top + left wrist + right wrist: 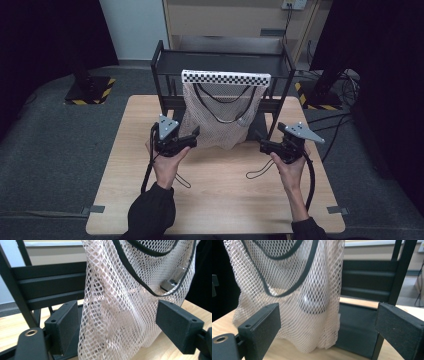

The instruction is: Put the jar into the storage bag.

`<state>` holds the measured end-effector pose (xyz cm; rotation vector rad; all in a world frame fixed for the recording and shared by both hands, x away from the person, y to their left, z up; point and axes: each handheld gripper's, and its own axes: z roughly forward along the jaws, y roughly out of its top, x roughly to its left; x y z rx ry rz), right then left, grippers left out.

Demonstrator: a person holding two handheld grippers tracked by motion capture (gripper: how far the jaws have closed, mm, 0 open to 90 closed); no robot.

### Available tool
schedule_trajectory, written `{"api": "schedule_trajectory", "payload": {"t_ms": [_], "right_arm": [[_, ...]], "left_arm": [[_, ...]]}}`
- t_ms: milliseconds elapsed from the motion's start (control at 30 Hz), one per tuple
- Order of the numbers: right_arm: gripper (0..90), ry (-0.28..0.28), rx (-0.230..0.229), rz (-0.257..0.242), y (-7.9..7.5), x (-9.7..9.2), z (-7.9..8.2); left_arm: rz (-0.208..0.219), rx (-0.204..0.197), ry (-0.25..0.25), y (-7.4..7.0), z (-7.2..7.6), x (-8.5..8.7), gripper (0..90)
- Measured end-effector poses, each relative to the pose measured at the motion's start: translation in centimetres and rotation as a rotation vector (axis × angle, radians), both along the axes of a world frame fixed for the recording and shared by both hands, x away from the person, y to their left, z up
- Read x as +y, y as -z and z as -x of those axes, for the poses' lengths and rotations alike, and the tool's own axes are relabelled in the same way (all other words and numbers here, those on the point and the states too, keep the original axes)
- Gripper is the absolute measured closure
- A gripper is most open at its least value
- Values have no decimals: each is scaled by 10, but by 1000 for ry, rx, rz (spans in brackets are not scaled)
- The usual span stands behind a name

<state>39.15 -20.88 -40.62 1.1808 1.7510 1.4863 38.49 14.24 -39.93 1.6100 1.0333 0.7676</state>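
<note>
- Mesh bag (pixel 222 112) hangs from rack (pixel 165 62) at table's 12 o'clock.
- Left gripper (pixel 192 135), right gripper (pixel 261 145): jaws wide, holding nothing.
- Likely soft, light, floppy; grip the black handle (pixel 130 267).

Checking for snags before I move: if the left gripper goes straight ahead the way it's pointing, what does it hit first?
Most likely the white mesh bag, which hangs from the black rack directly ahead of the open left gripper; depth is hard to judge.
</note>
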Motion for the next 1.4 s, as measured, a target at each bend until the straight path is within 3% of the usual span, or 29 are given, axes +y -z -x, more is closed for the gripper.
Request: {"api": "schedule_trajectory", "payload": {"t_ms": [233,500,567,833,900,1033,1133,1400], "right_arm": [[53,-19,16,-18,13,-2,11],[44,-50,50,-26,28,-4,25],[42,-59,73,-6,38,-4,29],[42,-78,121,5,51,-5,31],[42,-81,126,30,55,-3,34],[46,-78,137,33,60,-5,36],[48,-79,146,42,65,-5,36],[46,-90,214,96,87,3,33]], "left_arm": [[-10,8,8,10,15,7,174],[-30,55,19,27,29,15,173],[-40,72,19,31,34,18,170],[-47,83,28,41,45,16,168],[-66,104,40,45,46,14,163],[-87,132,50,56,49,8,162],[-128,150,51,65,51,5,160],[-181,198,45,82,50,3,157]]}}
